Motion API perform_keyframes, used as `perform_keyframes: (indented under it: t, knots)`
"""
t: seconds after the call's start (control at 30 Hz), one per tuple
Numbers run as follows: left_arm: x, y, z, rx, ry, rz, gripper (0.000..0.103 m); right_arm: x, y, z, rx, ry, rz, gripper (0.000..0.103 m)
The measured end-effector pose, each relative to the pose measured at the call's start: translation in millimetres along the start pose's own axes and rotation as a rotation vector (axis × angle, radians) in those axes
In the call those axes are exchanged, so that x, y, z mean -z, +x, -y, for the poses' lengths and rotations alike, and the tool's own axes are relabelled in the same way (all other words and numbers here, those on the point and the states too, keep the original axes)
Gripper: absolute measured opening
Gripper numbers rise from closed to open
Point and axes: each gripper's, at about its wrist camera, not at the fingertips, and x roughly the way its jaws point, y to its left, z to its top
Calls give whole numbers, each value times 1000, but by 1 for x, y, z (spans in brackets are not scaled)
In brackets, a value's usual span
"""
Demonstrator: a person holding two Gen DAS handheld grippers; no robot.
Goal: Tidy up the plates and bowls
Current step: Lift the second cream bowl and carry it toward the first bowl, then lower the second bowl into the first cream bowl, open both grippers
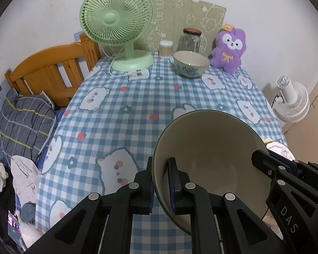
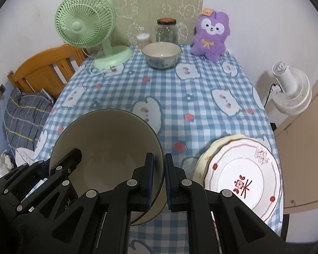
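I hold the large cream ceramic bowl with the dark rim (image 1: 209, 160) tilted above the near part of the bench (image 1: 125, 118). The left gripper (image 1: 161, 184) is clamped on its left rim and the right gripper (image 2: 159, 180) on its right rim. If one hand goes lower, the rim may slip from the pads. The bowl could then strike the stacked white flowered plates (image 2: 243, 175) just to its right. The small blue-patterned bowl (image 2: 161, 55) stands far away, near the wall.
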Motion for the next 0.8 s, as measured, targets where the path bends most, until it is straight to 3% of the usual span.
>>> perform_keyframes:
  t: [0.5, 0.8]
  knots:
    - [19, 28, 2, 20, -5, -86, 9, 17, 27, 5, 23, 13, -82, 13]
    - [19, 35, 1, -5, 12, -72, 8, 18, 32, 3, 40, -2, -75, 13]
